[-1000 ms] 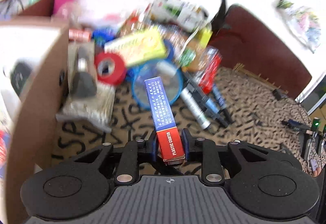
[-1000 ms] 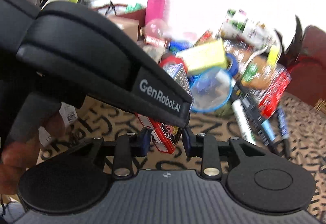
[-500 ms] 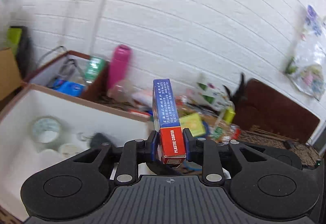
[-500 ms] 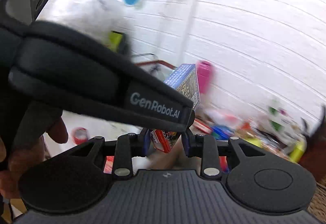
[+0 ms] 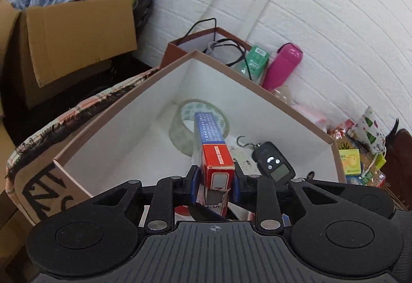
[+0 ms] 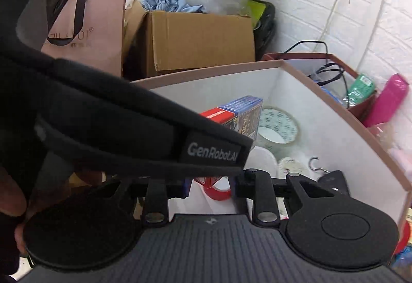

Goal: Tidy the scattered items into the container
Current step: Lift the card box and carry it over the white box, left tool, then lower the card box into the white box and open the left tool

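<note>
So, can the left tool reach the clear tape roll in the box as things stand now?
Probably not to grab it: the left tool is already shut on a card box, which sticks out over the tape roll. The way down looks free otherwise.

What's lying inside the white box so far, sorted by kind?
Tape rolls: 2, clear and red
Hanging scale with hook: 1
Pale round things, kind unclear: 2
Total: 5
Not counted: the card box in the left gripper.
</note>
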Demonstrator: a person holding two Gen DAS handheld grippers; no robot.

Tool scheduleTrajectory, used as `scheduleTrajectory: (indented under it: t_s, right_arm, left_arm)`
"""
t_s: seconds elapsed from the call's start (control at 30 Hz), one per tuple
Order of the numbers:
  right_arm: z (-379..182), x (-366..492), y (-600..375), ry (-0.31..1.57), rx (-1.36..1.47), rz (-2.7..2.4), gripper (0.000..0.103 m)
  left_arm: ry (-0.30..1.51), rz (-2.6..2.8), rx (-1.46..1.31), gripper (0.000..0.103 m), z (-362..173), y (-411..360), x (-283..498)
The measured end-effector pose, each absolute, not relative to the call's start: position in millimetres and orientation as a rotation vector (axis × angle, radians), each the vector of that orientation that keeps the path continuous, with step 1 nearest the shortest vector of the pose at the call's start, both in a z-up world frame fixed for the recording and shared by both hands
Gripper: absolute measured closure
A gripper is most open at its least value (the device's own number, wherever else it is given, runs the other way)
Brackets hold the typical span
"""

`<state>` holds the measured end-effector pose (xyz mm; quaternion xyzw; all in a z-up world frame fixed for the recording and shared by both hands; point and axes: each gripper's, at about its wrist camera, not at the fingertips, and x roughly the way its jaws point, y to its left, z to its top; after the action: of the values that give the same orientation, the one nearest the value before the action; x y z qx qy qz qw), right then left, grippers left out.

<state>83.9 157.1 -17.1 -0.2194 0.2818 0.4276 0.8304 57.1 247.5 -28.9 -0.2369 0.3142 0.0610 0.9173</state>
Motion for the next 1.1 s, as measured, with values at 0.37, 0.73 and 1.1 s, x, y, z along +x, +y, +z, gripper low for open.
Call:
scheduleTrajectory:
  t_s: [0.37, 0.73, 1.1]
  right_arm:
    - [-18.4, 100.2, 141.3, 0.585, -0.411, 0.859, 0.024]
    - [-17.6, 98.8, 121.2, 0.565, -0.409, 0.776, 0.005]
    - [-0.4, 83.5, 74.4, 0.475, -0.368, 0.678, 0.003]
  left_arm:
    - [0.546, 0.118, -0.475, 0.0, -15.6, 247.7, 56.9]
    - [0.615, 0.137, -0.52, 0.0, -16.6, 240.0, 51.2]
    - [0.566, 0.07, -0.51, 0.0, 7.7, 200.3, 46.2]
